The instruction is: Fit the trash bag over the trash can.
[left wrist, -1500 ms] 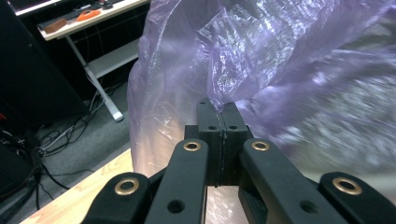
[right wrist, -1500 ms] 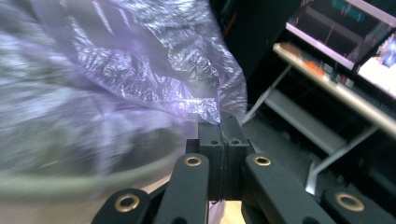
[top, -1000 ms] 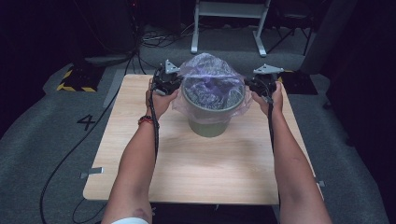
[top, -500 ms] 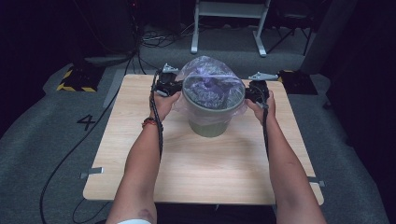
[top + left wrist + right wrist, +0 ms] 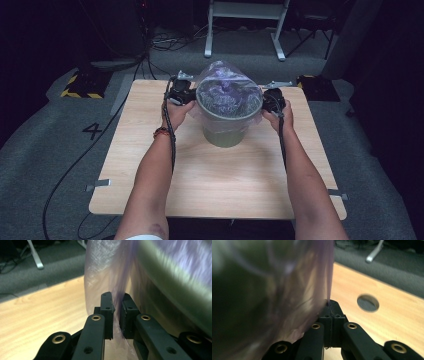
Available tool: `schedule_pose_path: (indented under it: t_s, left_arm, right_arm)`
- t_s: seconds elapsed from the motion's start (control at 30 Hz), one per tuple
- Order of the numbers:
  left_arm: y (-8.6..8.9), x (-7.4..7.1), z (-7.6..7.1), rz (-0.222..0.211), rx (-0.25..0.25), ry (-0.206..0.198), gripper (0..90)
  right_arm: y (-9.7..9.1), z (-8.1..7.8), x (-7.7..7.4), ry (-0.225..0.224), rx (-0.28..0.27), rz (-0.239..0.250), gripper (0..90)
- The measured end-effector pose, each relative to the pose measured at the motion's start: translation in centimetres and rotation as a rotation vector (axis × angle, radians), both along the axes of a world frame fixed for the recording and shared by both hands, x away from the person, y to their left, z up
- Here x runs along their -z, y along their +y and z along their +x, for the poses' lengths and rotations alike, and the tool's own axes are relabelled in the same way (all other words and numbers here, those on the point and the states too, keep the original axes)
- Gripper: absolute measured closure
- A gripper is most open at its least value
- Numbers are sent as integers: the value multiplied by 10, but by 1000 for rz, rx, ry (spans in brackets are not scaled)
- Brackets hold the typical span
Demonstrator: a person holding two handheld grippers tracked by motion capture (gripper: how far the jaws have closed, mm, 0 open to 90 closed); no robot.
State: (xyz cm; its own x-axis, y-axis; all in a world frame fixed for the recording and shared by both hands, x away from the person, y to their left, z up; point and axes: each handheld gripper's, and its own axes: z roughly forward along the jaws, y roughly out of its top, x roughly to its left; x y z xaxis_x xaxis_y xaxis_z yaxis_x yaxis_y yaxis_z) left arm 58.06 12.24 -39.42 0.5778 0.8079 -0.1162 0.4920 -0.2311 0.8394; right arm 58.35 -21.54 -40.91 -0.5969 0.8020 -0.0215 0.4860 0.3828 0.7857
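From the high view, a round grey-green plastic bin [image 5: 227, 125] stands upright on the far half of my pale wooden counter [image 5: 220, 185], midway between its left and right edges. A thin, clear purple-tinted plastic bag [image 5: 225, 87] lines it, balloons up above the rim and drapes over the outside of the rim on both sides. My left gripper [image 5: 181, 94] sits just beside the bin's left rim, and my right gripper [image 5: 273, 100] just beside its right rim, both at rim height, my forearms reaching up from the near edge. A black cable trails from each gripper along my arms. Beyond the counter lies grey carpet, with a white metal stand [image 5: 246, 25] at the back.

In the left gripper view, my black jaws have just been easing apart: a narrow gap shows between them, and a fold of the bag's film [image 5: 117, 290] runs down through that gap, hanging beside the bin's wall [image 5: 175, 295]. The pads no longer squeeze the film.

In the right gripper view, my jaws are pressed together on a thin edge of the bag's film [image 5: 328, 290], which rises straight from their tips. The bin [image 5: 242, 315] looms blurred, close beside them. A round hole [image 5: 368, 303] in the counter lies off to the other side.
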Motion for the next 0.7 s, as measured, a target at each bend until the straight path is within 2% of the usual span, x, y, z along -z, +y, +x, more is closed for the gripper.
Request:
schedule_pose_path:
  t_s: [0.07, 0.13, 0.23, 0.4, 0.43, 0.47, 0.5, 0.57, 0.6, 0.63, 0.7]
  left_arm:
    - [3, 6, 0, -22, -13, 23, 847]
    - [5, 9, -3, -36, 14, 17, 880]
    - [2, 10, -13, -17, 55, -8, 890]
    - [12, 15, -30, -21, 48, -46, 864]
    - [17, 14, -36, -29, 32, -75, 827]
    - [20, 14, -39, -35, 18, -89, 721]
    - [24, 12, -43, -40, 19, -102, 672]
    - [31, 7, -51, -68, 28, -131, 520]
    - [36, 5, -57, -88, 39, -153, 472]
    - [39, 4, -60, -99, 48, -152, 419]
    - [46, 2, -71, -90, 65, -173, 334]
  right_arm:
    - [-2, 0, 6, 28, 9, 2, 900]
    - [-7, -2, 10, 31, 6, 30, 900]
    - [-11, -10, 10, 24, -12, 64, 900]
    - [-22, -22, 12, 14, -11, 92, 900]
    - [-24, -23, 13, 11, -6, 96, 888]
    - [-27, -25, 14, -1, 4, 100, 847]
    - [-29, -27, 14, -10, 14, 97, 809]
    - [-34, -32, 11, -44, 43, 110, 651]
    - [-37, -36, 9, -60, 46, 122, 647]
    - [-41, -40, 7, -78, 45, 119, 615]
    - [-48, -47, 3, -101, 41, 123, 558]
